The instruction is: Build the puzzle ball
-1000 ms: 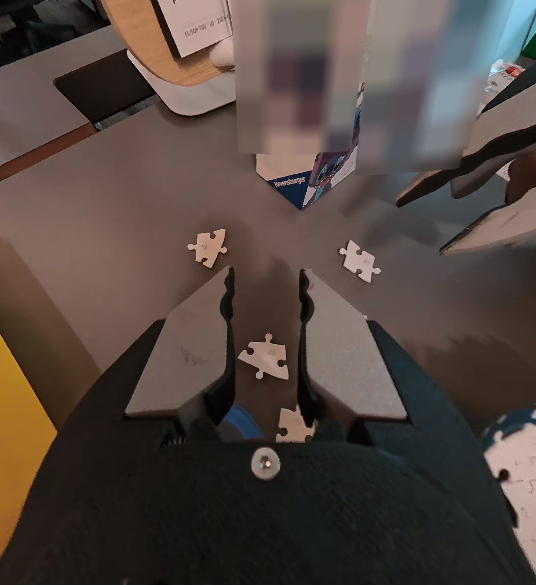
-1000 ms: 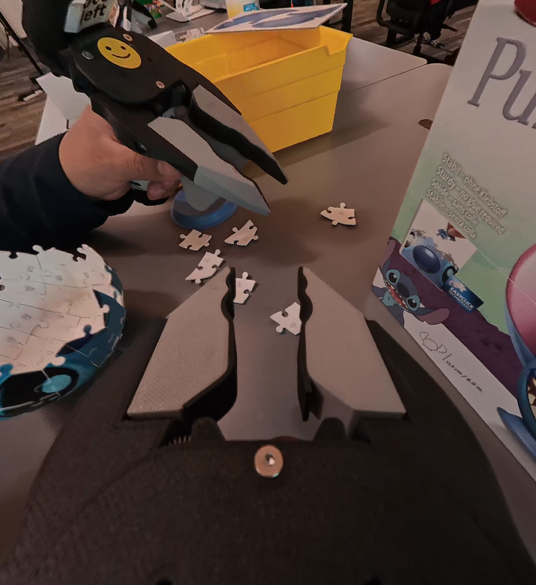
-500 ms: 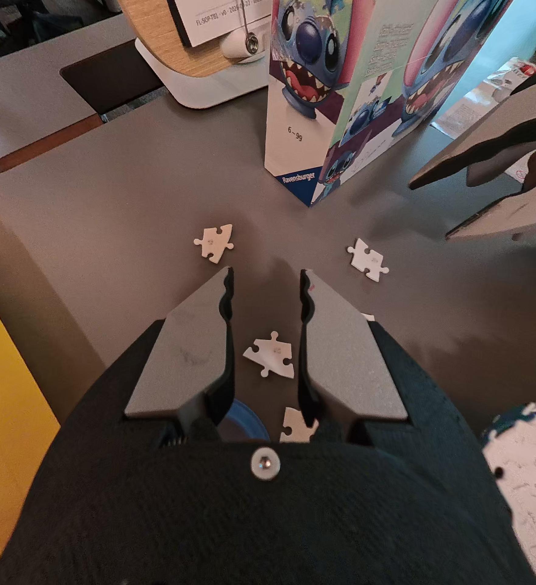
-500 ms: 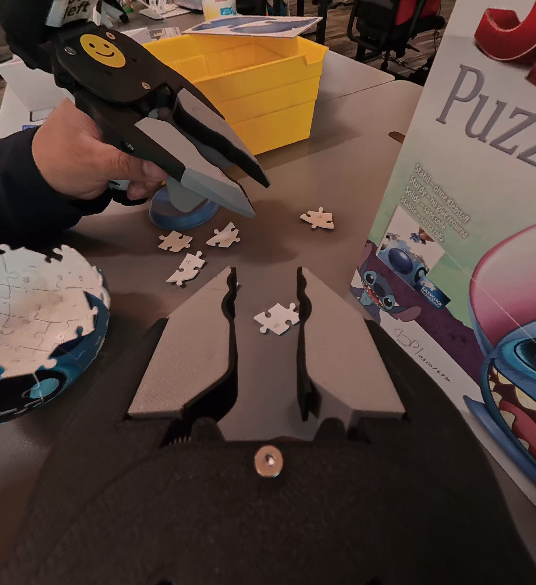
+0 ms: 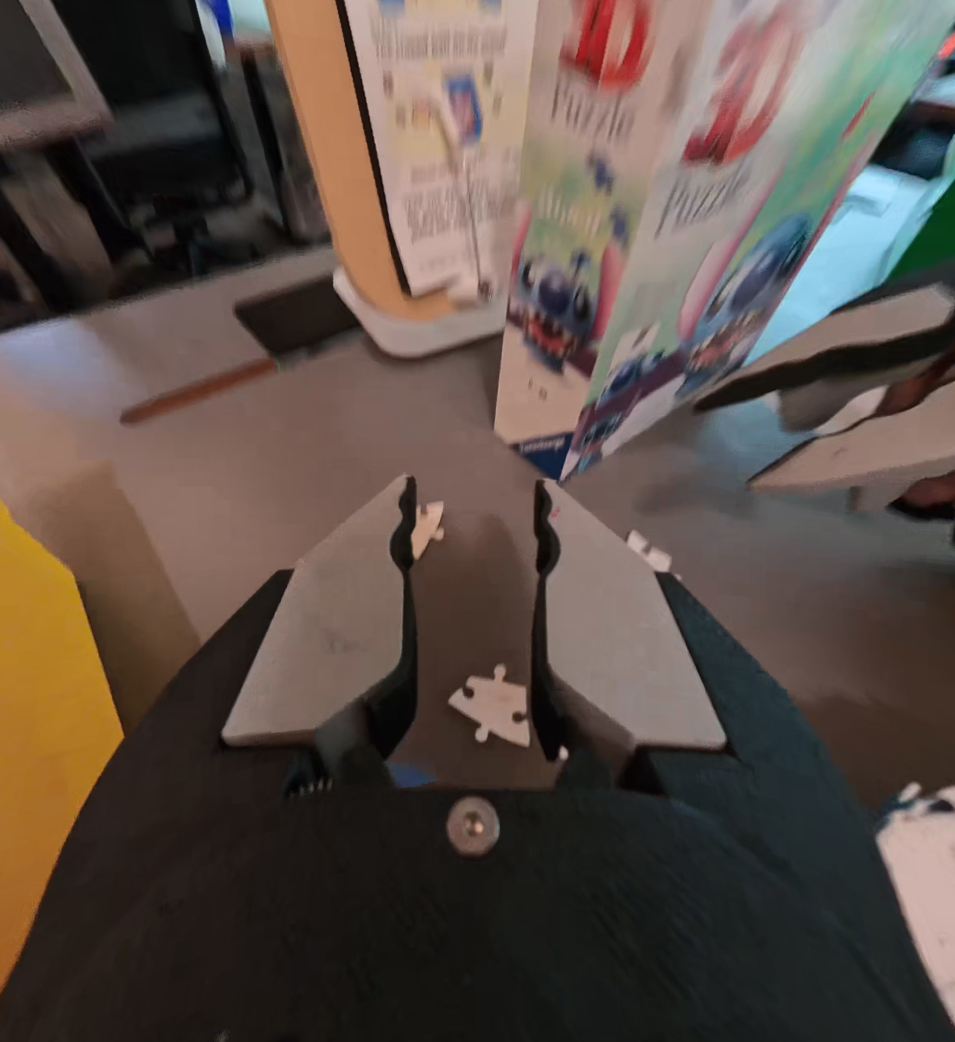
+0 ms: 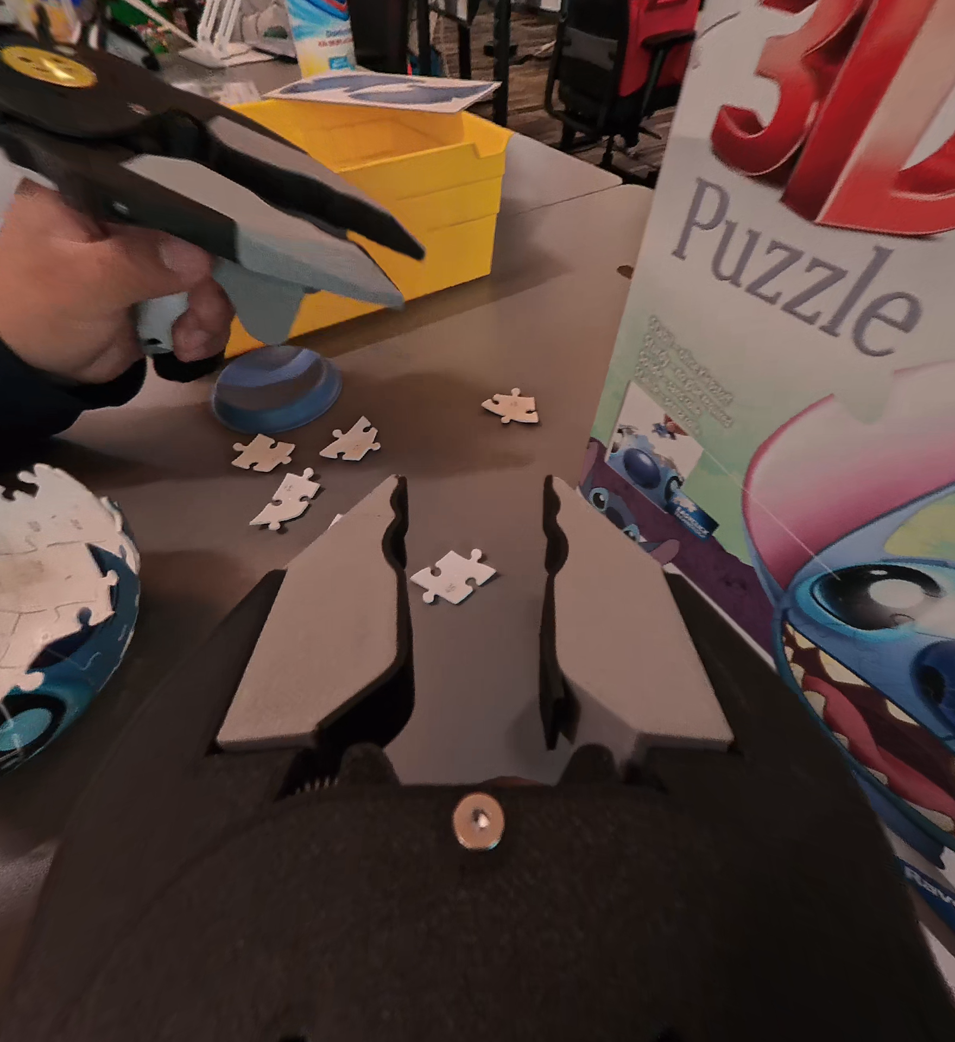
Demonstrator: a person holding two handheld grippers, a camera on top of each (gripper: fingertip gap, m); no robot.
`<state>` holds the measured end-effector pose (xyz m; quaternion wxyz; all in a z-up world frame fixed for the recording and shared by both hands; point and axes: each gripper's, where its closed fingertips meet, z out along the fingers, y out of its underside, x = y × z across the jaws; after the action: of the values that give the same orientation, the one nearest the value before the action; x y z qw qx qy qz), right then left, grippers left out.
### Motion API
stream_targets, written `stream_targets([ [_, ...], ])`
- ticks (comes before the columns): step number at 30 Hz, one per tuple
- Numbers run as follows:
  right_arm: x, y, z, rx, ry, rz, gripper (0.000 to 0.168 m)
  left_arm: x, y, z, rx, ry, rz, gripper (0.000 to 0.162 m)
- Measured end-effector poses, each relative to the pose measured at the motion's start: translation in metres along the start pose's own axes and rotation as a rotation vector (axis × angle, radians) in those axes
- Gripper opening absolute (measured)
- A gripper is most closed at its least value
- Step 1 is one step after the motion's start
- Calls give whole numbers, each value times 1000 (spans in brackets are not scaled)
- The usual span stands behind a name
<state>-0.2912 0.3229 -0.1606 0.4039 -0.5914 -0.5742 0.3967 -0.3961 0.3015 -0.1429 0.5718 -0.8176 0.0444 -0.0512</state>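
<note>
The half-built puzzle ball (image 6: 29,614), a white-inside, blue-outside bowl, lies open side up at the left; its edge shows in the left wrist view (image 5: 949,879). Several loose white pieces lie face down on the grey table (image 6: 548,349). My right gripper (image 6: 475,496) is open and empty, low over the table, with one piece (image 6: 452,576) between its fingers. My left gripper (image 5: 472,496) is open and empty, raised above the table; a piece (image 5: 494,707) shows below it. It also shows in the right wrist view (image 6: 401,276), held by a hand above a blue stand ring (image 6: 277,389).
The tall puzzle box (image 6: 802,451) stands close on the right of my right gripper. A yellow bin (image 6: 407,186) sits behind the left gripper. A wood-and-white stand with a paper sheet (image 5: 407,225) is at the back in the left wrist view.
My left gripper has lifted and tilted up, blurring its view. My right gripper has moved forward, so the piece lies deeper between its fingers. Both stay open.
</note>
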Motion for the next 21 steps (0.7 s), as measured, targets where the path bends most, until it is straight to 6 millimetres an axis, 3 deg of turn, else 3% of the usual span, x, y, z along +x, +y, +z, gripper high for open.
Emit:
stream_targets([
  [2,4,-2,-2,13,17,11,52,-1,-18,-11,103,-8,-9,43],
  [4,5,-4,-3,23,19,14,51,-4,-23,-15,129,-23,-13,48],
  [5,4,-5,-4,27,14,10,46,-4,-24,-16,136,-24,-11,47],
  [7,-1,-5,-6,29,-6,-18,7,-5,-20,-14,119,-27,-9,45],
  [8,-2,-5,-6,25,-5,-35,0,-4,-17,-12,101,-23,-6,37],
  [9,-3,-4,-5,14,2,-47,0,-1,-14,-11,85,-1,6,7],
  [10,-3,-2,-4,-2,6,-58,0,-1,-13,-11,77,-3,13,0],
  [15,-3,0,-2,-18,45,-110,1,-1,-6,-5,44,2,-2,0],
  [17,-2,-1,-3,-15,51,-110,6,2,-3,-4,29,23,2,17],
  [21,-2,-2,-3,-5,39,-82,9,-1,2,-1,4,12,4,27],
])
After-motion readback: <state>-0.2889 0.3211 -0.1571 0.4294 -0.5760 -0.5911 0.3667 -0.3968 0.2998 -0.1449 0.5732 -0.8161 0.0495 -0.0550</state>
